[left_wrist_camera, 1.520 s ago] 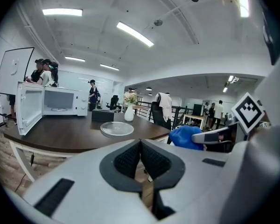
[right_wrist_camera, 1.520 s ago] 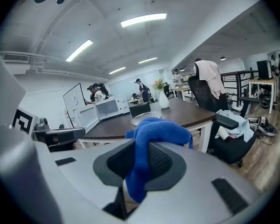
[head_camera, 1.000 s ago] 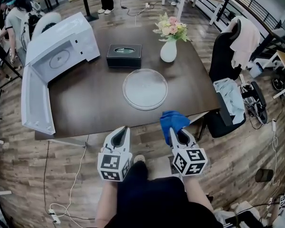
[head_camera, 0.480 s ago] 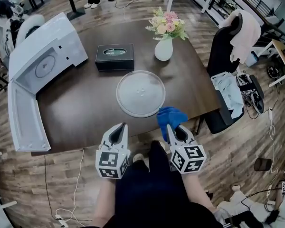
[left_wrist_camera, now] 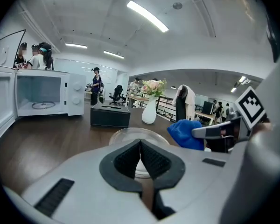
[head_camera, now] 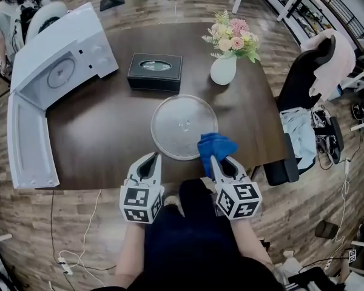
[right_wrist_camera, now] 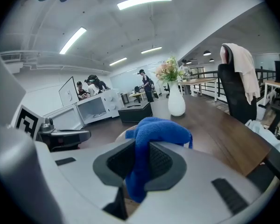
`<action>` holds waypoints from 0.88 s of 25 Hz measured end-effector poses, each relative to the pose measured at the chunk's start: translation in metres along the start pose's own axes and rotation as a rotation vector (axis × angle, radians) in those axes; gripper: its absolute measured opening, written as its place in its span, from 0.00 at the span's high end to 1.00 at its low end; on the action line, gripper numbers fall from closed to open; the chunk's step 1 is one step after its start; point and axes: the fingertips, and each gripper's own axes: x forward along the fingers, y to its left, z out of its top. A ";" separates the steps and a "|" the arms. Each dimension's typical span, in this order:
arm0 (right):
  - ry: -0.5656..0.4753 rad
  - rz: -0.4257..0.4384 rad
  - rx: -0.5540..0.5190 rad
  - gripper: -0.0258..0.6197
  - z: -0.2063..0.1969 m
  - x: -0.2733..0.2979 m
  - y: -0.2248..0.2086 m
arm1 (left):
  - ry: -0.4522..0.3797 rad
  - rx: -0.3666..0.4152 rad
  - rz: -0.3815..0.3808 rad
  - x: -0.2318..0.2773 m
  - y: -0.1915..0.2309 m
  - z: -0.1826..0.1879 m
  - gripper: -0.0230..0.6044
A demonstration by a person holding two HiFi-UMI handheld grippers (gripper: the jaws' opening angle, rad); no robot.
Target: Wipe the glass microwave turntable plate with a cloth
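Observation:
The round glass turntable plate (head_camera: 181, 126) lies flat on the dark table (head_camera: 115, 132), near its front edge. My right gripper (head_camera: 221, 162) is shut on a bunched blue cloth (head_camera: 214, 146) that hangs over the plate's near right rim. In the right gripper view the blue cloth (right_wrist_camera: 151, 139) sticks up between the jaws. My left gripper (head_camera: 148, 164) is shut with nothing in it, just short of the plate's near left rim. The left gripper view shows the plate (left_wrist_camera: 133, 136) straight ahead past the left gripper (left_wrist_camera: 140, 154), and the cloth (left_wrist_camera: 186, 133) to the right.
A white microwave (head_camera: 60, 59) stands at the table's back left with its door (head_camera: 27, 147) swung open. A black tissue box (head_camera: 155, 71) and a white vase of flowers (head_camera: 225, 62) stand behind the plate. A black office chair (head_camera: 306, 96) is at the right.
Both grippers have come forward over the table's front edge towards the plate. The blue cloth now overlaps the plate's near right rim. The jaws have not changed.

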 end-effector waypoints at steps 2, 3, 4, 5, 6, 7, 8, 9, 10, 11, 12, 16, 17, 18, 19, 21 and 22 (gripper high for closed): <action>0.012 0.027 -0.007 0.88 0.006 0.013 -0.006 | 0.009 -0.009 0.028 0.010 0.005 0.002 0.96; 0.017 0.040 -0.010 0.89 0.009 0.020 -0.008 | 0.014 -0.013 0.041 0.015 0.008 0.003 0.96; 0.024 0.054 -0.013 0.89 0.012 0.026 -0.011 | 0.018 -0.017 0.053 0.021 0.011 0.003 0.96; 0.031 0.068 -0.015 0.88 0.015 0.033 -0.014 | 0.022 -0.021 0.065 0.026 0.014 0.004 0.96; 0.039 0.082 -0.016 0.89 0.017 0.039 -0.017 | 0.026 -0.026 0.077 0.030 0.016 0.005 0.96; 0.047 0.095 -0.016 0.89 0.019 0.046 -0.019 | 0.032 -0.033 0.089 0.035 0.019 0.005 0.96; 0.054 0.106 -0.015 0.88 0.022 0.052 -0.022 | 0.039 -0.042 0.101 0.039 0.022 0.006 0.96; 0.058 0.117 -0.014 0.88 0.025 0.057 -0.025 | 0.049 -0.052 0.113 0.043 0.025 0.005 0.96; 0.060 0.129 -0.012 0.88 0.029 0.062 -0.027 | 0.061 -0.061 0.126 0.047 0.029 0.004 0.96; 0.059 0.141 -0.011 0.89 0.033 0.067 -0.029 | 0.077 -0.070 0.142 0.051 0.033 0.002 0.96; 0.057 0.154 -0.009 0.89 0.037 0.072 -0.032 | 0.096 -0.076 0.159 0.055 0.038 -0.001 0.96; 0.074 0.189 -0.002 0.88 0.043 0.090 -0.043 | 0.187 -0.057 0.201 0.070 0.053 -0.015 0.96; 0.086 0.196 0.000 0.88 0.041 0.094 -0.044 | 0.214 -0.040 0.203 0.072 0.056 -0.018 0.96; 0.100 0.204 0.004 0.88 0.039 0.099 -0.044 | 0.245 -0.021 0.200 0.073 0.058 -0.021 0.96; 0.113 0.210 0.006 0.89 0.037 0.103 -0.043 | 0.279 0.002 0.191 0.075 0.060 -0.024 0.96; 0.135 0.212 0.007 0.89 0.033 0.110 -0.043 | 0.354 0.060 0.158 0.081 0.063 -0.030 0.96; 0.144 0.207 0.008 0.88 0.031 0.113 -0.043 | 0.393 0.096 0.136 0.084 0.063 -0.034 0.96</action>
